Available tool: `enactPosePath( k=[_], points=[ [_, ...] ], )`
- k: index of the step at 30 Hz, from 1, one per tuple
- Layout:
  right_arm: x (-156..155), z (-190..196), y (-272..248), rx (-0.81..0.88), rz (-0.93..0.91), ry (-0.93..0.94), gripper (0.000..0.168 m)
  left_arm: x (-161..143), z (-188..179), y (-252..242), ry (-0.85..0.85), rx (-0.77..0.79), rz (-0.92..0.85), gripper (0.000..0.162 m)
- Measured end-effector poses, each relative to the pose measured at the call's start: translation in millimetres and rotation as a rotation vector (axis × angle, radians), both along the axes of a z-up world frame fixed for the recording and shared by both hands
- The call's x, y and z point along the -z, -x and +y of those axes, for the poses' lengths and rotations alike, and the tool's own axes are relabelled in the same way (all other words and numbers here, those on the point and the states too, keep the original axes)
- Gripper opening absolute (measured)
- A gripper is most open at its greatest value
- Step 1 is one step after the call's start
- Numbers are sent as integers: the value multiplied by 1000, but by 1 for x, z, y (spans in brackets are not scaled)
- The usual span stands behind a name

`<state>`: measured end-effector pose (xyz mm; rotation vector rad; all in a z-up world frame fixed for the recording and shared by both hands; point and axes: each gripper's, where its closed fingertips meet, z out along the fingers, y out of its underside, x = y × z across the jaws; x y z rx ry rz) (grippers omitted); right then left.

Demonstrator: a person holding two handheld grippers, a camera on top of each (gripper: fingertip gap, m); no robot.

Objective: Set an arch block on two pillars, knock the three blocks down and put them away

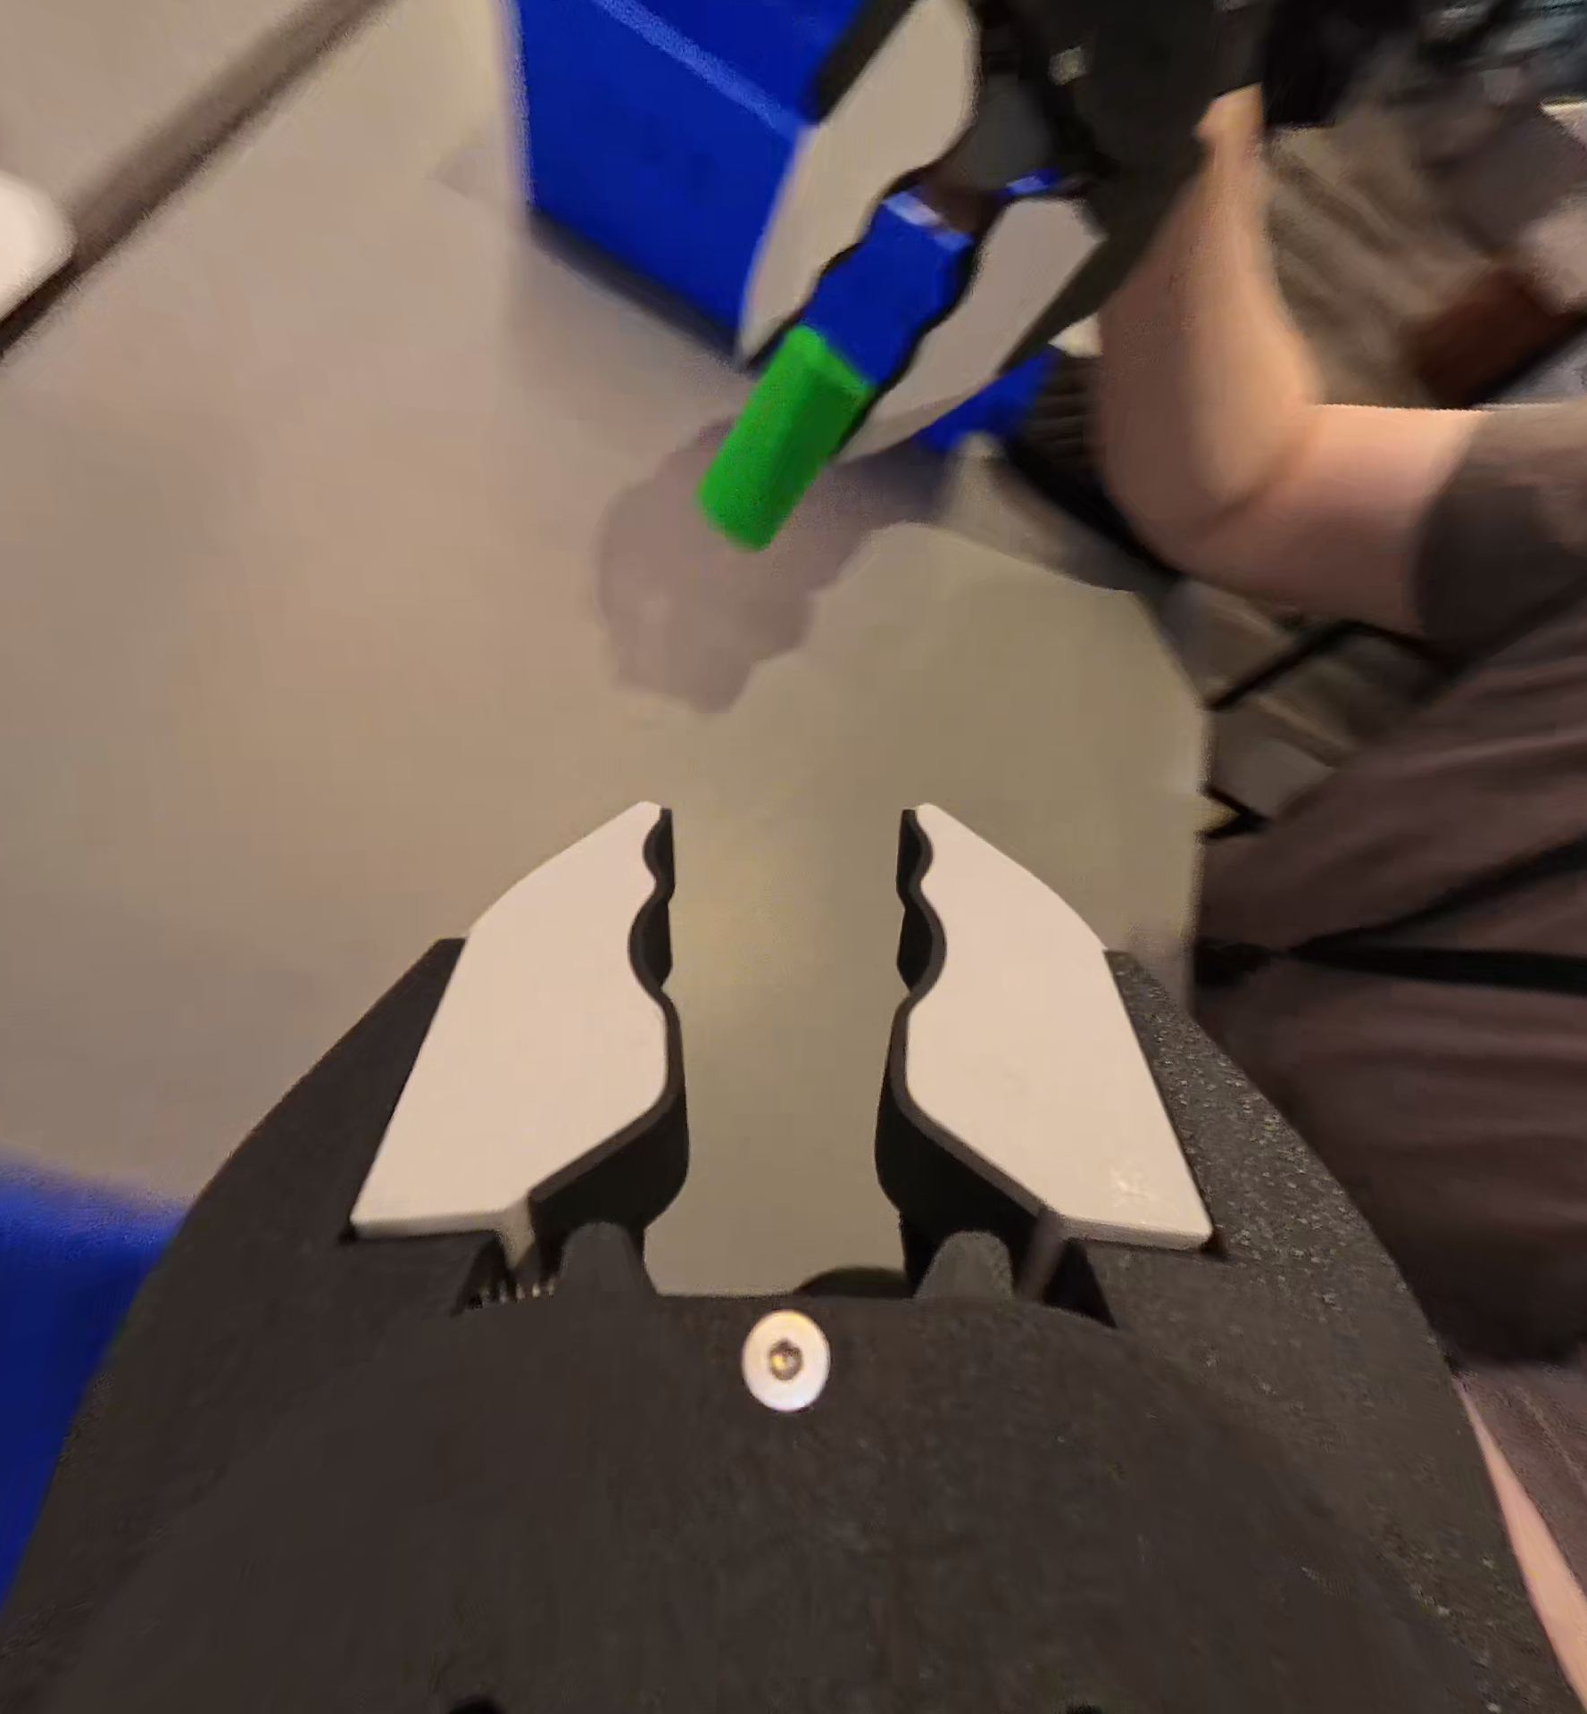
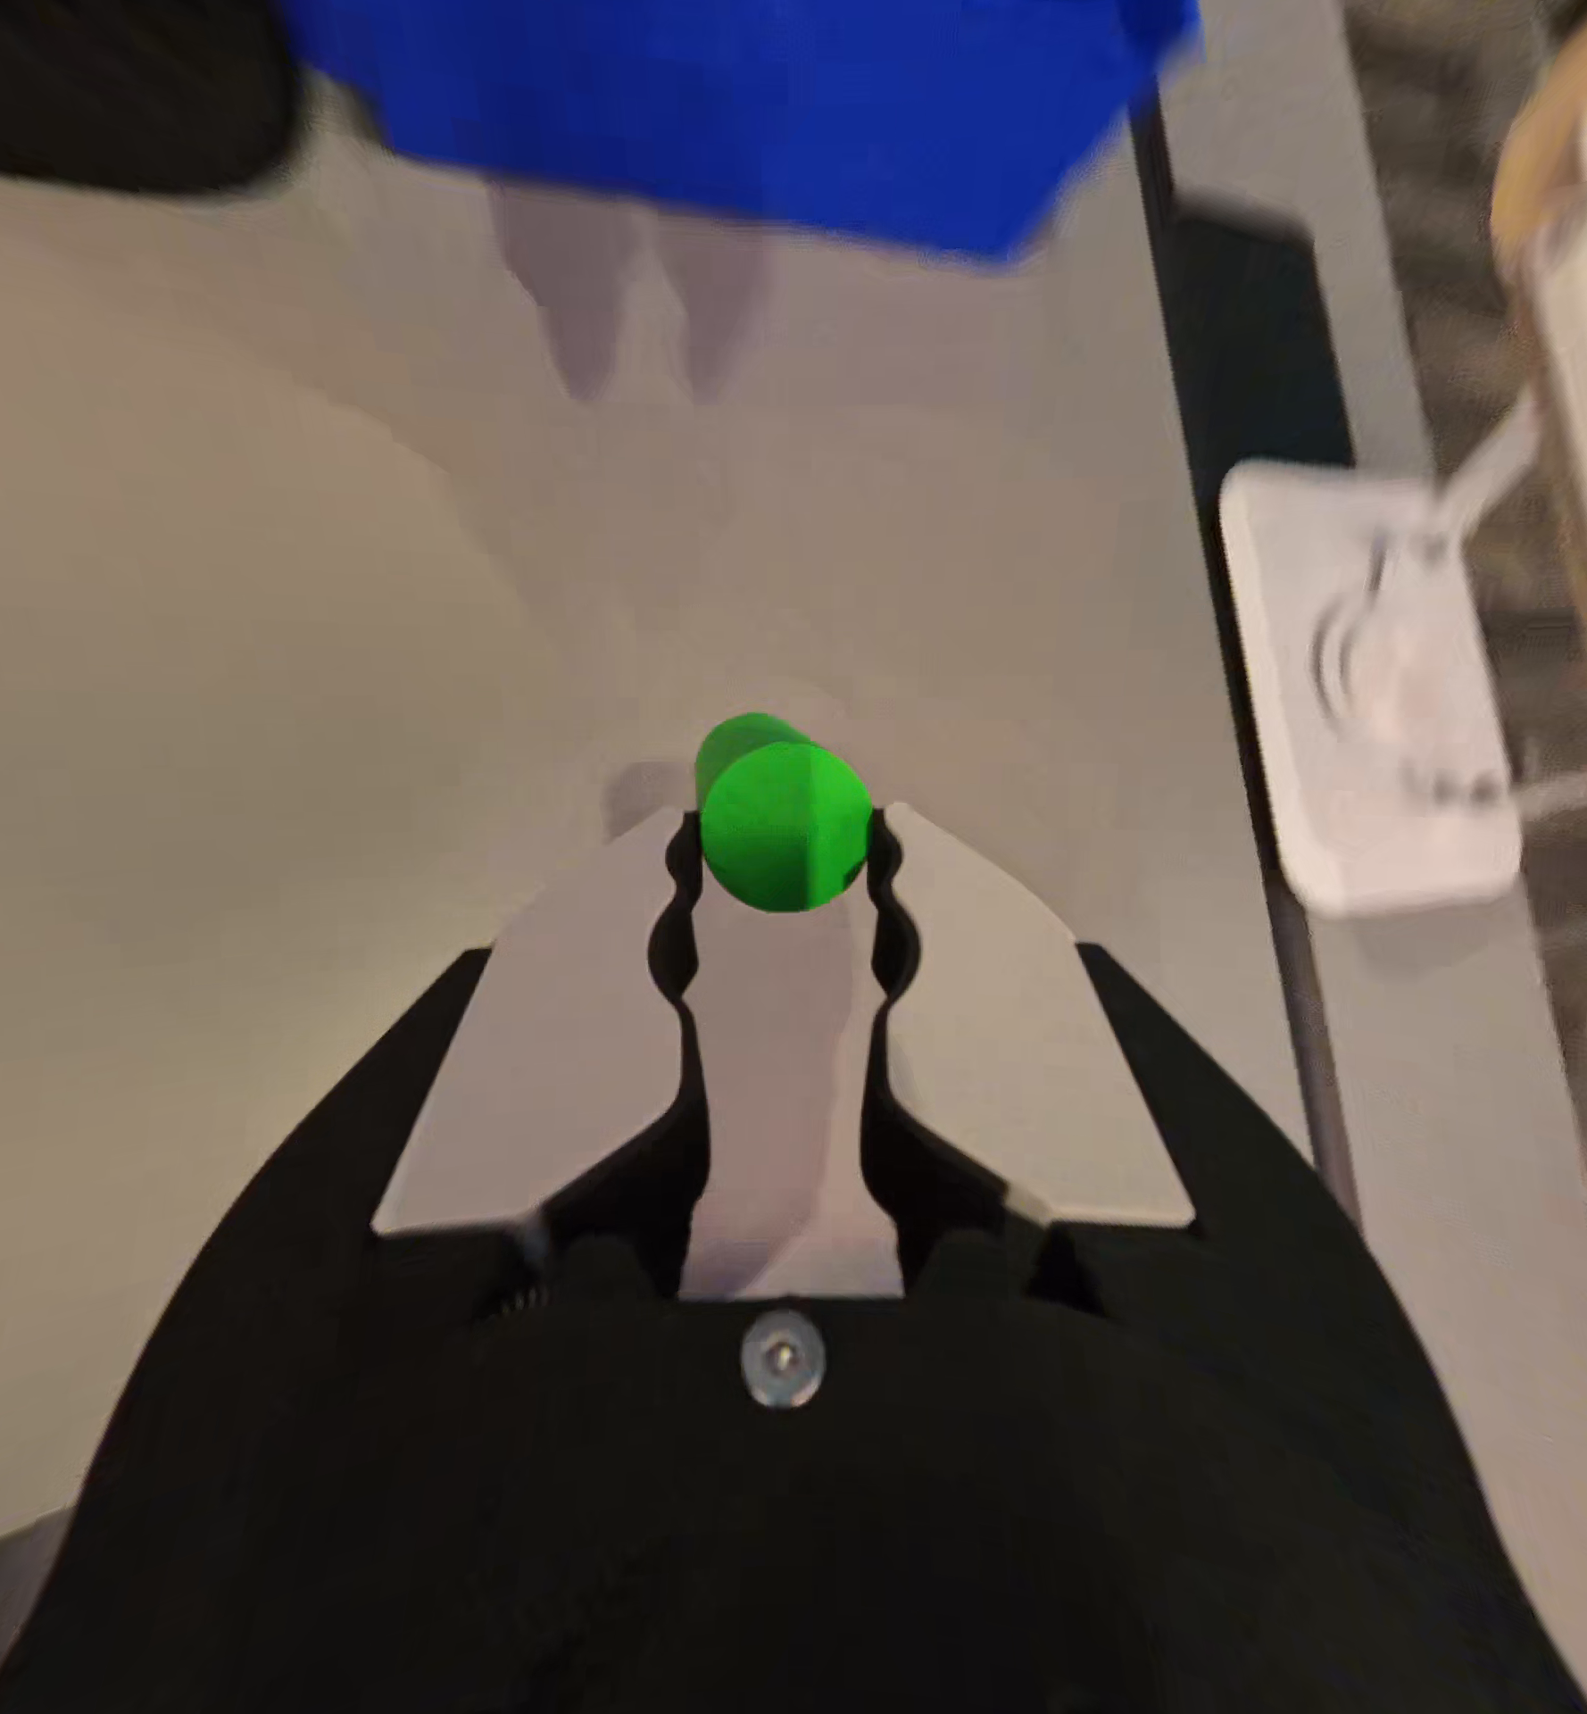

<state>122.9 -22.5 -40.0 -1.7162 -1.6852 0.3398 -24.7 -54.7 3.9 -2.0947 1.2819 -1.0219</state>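
Nearest, in the left wrist view, the left gripper [image 1: 785,816], black-bodied with pale grey finger plates, has its jaws parted with nothing between them; only the bare grey tabletop [image 1: 261,649] shows through the gap. A blurred blue shape [image 1: 29,1298] sits at the lower left edge of that view; what it is cannot be told.

In the right wrist view, the right gripper [image 2: 785,816], of the same build, is clamped on a bright green cylindrical block [image 2: 780,825], pinched at the very fingertips with its round end face turned toward the camera.

Farther off in the left wrist view, the same right gripper [image 1: 873,371] appears angled down over the table, the green cylinder [image 1: 776,445] protruding below its tips and clear of the surface, with a shadow beneath. A person's bare forearm [image 1: 1235,445] extends behind it, at the table's right side.

Beyond, a blue plastic bin [image 1: 660,158] stands on the table, directly behind the held block; in the right wrist view the blue bin [image 2: 753,102] lies ahead at the top. A white rectangular device [image 2: 1365,705] rests off the table's right edge, blurred.
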Motion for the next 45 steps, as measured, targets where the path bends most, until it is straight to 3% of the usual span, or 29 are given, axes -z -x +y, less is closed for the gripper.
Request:
enactPosePath(
  k=[5, 10, 14, 24, 30, 34, 42, 45],
  points=[
    [35, 30, -33, 266, -148, 177, 36, -14, 36, 61, -121, -302, 54, 48],
    [56, 45, -48, 410, -242, 243, 36, -40, 41, 97, -225, -455, 20, 48],
    [60, 49, -44, 468, -211, 303, 36, -44, 39, 117, -261, -526, 60, 48],
    [82, 44, -34, 460, -339, 287, 36, -36, 42, 125, -247, -559, 113, 47],
    [82, 49, -32, 440, -348, 219, 38, -36, 46, 140, -241, -626, 118, 48],
    [77, 52, -31, 434, -327, 175, 50, -34, 44, 155, -235, -678, 145, 48],
    [44, 50, -27, 412, -217, 103, 62, 17, 37, 199, -130, -732, 406, 47],
    [28, 47, -28, 405, -176, 69, 62, 33, 47, 218, -64, -823, 452, 47]
  ],
)
